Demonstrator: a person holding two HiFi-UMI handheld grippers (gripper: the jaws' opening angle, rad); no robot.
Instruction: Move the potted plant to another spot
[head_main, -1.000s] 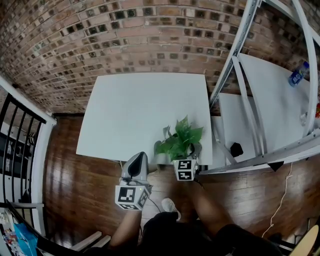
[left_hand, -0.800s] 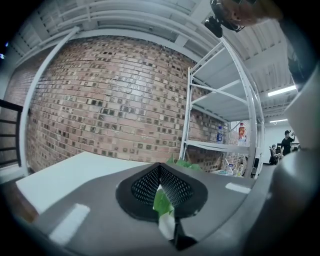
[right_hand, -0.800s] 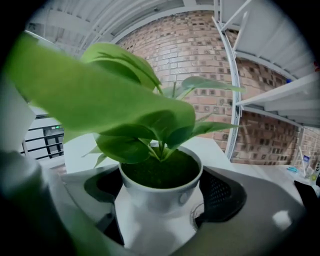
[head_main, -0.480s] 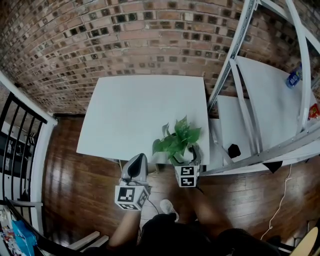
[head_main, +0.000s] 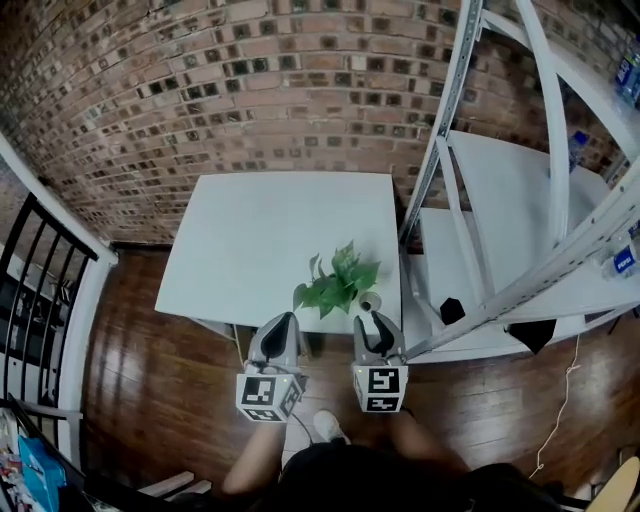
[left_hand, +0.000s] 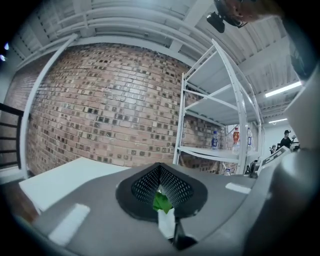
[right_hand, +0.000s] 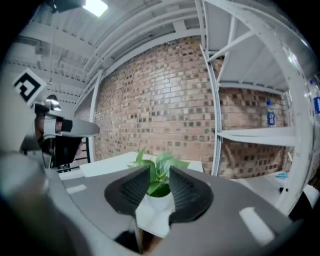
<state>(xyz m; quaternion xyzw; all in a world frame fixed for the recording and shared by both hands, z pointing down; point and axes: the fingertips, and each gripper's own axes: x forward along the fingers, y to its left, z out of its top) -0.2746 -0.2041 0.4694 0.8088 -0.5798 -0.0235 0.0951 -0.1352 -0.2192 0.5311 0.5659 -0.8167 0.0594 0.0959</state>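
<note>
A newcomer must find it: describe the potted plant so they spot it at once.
Find the white table in front of the brick wall. Near its front right corner, beside the white shelving rack, stands the potted plant: broad green leaves in a small white pot, the only thing on the table.

Loft-style workroom, I judge: bare brick wall (head_main: 250, 80) beyond the white bench (head_main: 260, 240) ahead of my right tool (head_main: 371, 320); white steel storage rack (head_main: 447, 110) with bottles (head_main: 620, 262) to its right; dark plank floor (head_main: 150, 370) beneath; black railing (head_main: 40, 270) far left.
</note>
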